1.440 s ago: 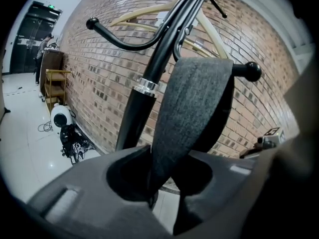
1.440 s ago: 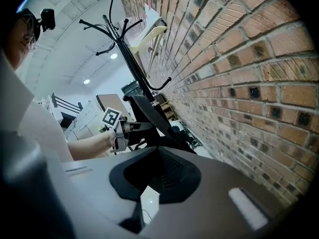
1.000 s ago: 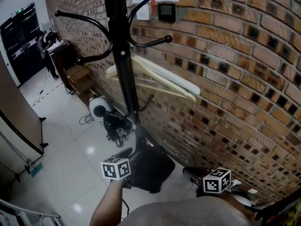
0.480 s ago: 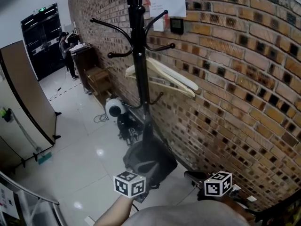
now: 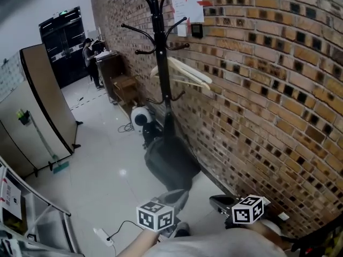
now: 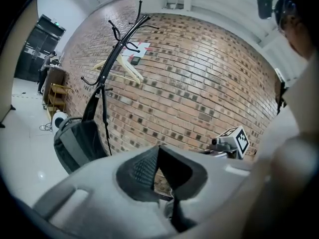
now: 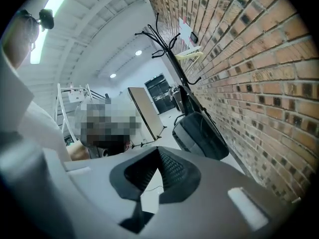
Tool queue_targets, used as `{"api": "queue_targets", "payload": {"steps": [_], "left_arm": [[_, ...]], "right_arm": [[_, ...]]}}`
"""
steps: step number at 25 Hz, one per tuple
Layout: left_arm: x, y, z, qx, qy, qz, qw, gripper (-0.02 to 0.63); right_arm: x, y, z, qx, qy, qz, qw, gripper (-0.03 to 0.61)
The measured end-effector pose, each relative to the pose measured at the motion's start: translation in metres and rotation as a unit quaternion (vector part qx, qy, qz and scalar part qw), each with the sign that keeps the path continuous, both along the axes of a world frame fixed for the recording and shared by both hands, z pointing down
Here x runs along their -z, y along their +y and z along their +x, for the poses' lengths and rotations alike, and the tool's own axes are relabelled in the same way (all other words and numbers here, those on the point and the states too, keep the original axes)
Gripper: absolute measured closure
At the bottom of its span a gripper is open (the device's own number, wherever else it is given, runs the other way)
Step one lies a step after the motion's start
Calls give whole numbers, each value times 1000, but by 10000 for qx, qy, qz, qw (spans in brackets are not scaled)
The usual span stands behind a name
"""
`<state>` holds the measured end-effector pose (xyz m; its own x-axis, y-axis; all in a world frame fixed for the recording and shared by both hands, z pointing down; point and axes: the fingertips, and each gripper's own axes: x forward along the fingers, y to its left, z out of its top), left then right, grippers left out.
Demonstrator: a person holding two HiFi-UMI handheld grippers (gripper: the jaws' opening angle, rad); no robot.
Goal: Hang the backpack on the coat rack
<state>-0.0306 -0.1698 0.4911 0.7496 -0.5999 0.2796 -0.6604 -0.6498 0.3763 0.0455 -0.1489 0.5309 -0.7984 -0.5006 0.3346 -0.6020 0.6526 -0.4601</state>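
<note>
The dark grey backpack [image 5: 169,162] hangs by its strap from a low hook of the black coat rack [image 5: 159,47], low against the brick wall. In the left gripper view the backpack [image 6: 79,143] and the coat rack [image 6: 107,68] lie well ahead at the left. In the right gripper view the backpack [image 7: 202,133] is at the right below the coat rack [image 7: 172,54]. My left gripper [image 5: 174,202] is drawn back from the bag, and so is my right gripper [image 5: 215,200]. The left gripper [image 6: 159,151] is shut and empty. The right gripper [image 7: 158,153] is likewise shut on nothing.
Pale wooden hangers [image 5: 185,74] hang on the rack. A white round appliance [image 5: 140,116] and cables lie by its base. A tan partition [image 5: 45,100] stands at the left, and a power strip [image 5: 102,233] lies on the floor near me. A person [image 5: 88,52] stands far off.
Both grippers have pulled back from the backpack, which stays hanging on the rack. The left gripper, at the bag a second ago, is now well away from it.
</note>
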Motion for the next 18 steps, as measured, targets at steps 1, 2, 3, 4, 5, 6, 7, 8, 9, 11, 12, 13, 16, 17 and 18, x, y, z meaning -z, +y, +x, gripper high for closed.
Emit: {"api": "queue_targets", "payload": {"steps": [1, 2, 3, 4, 5, 6, 7, 8, 9, 11, 12, 13, 16, 17, 18], "left_arm": [[-5, 14, 1, 60, -26, -16, 10000, 614], [-10, 26, 2, 119, -61, -34, 9999, 614], [-16, 39, 4, 171, -98, -58, 9998, 614], [-21, 50, 5, 214, -127, -90, 9996, 614], [-26, 61, 6, 246, -142, -125, 9995, 614], [-29, 72, 7, 265, -143, -154, 9994, 614], [-30, 82, 10, 266, -132, -173, 9994, 614], [-30, 92, 13, 246, -110, -182, 9995, 614], [-29, 101, 16, 207, -79, -191, 9996, 614], [-27, 119, 23, 105, -19, -223, 9997, 614], [-25, 128, 26, 62, 0, -243, 9997, 614], [-23, 135, 29, 35, 12, -271, 9996, 614], [-23, 154, 36, 7, -5, -489, 9988, 614], [-25, 160, 39, -18, -26, -570, 9984, 614], [-25, 166, 41, -44, -50, -616, 9981, 614]], "right_arm": [[-4, 13, 3, 26, 2, -12, 10000, 578], [-7, 26, 7, 45, -2, -28, 10000, 578], [-11, 38, 11, 62, -9, -46, 10000, 578], [-14, 49, 14, 84, -14, -66, 9999, 578], [-17, 60, 16, 110, -13, -85, 9999, 578], [-19, 70, 18, 134, -15, -102, 9999, 578], [-21, 79, 21, 150, -26, -116, 9998, 578], [-22, 87, 23, 159, -45, -128, 9998, 578], [-23, 93, 25, 167, -65, -139, 9997, 578], [-22, 105, 27, 212, -99, -167, 9996, 578], [-20, 111, 26, 244, -118, -184, 9995, 578], [-18, 117, 26, 274, -139, -199, 9993, 578], [-7, 129, 24, 342, -212, -226, 9989, 578], [-3, 133, 23, 371, -232, -220, 9988, 578], [2, 137, 22, 402, -247, -202, 9987, 578]]}}
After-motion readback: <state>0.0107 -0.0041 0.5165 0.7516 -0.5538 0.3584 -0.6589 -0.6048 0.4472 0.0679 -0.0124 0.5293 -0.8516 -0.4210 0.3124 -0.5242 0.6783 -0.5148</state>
